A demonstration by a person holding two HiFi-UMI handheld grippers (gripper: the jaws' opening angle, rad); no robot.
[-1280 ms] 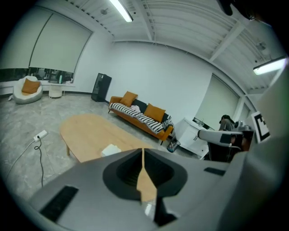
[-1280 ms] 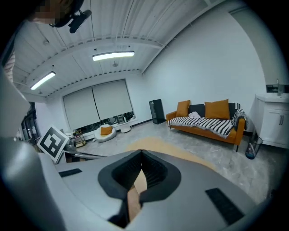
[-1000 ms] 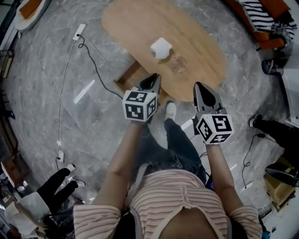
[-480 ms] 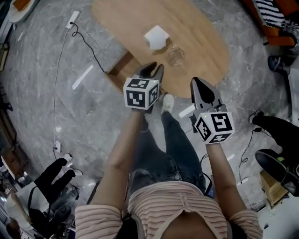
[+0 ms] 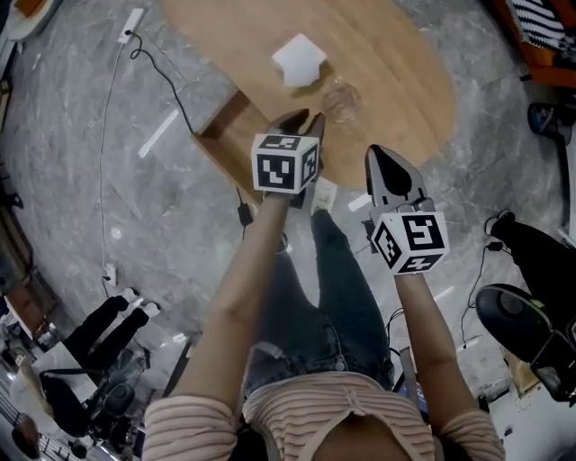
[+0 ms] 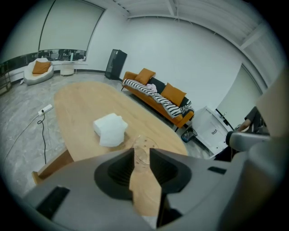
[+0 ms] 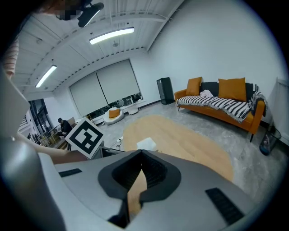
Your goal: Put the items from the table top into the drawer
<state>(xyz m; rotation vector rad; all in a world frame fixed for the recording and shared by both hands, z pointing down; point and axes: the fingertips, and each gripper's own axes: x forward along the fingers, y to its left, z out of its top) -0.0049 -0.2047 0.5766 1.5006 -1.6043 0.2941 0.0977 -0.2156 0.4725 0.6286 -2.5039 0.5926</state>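
A white folded pack (image 5: 299, 61) (image 6: 110, 130) (image 7: 145, 144) and a clear glass (image 5: 341, 101) (image 6: 143, 145) sit on the oval wooden table (image 5: 405, 63). My left gripper (image 5: 304, 119) (image 6: 142, 152) hovers over the table's near edge, just short of the glass, which shows through the narrow gap between its jaws. It is open and holds nothing. My right gripper (image 5: 382, 158) (image 7: 141, 153) is shut and empty, at the near edge to the right of the glass. A wooden box-like part (image 5: 225, 135), perhaps the drawer, juts out from under the table at the left.
A power strip (image 5: 133, 22) and its black cable (image 5: 180, 103) lie on the grey floor left of the table. My legs and a white shoe (image 5: 324, 194) are below the table edge. An orange sofa (image 6: 158, 97) stands beyond the table. People stand at the lower left (image 5: 99, 333).
Both grippers have moved forward to the table's near edge. The left one now reaches over the wood near the glass, with its jaws slightly parted.
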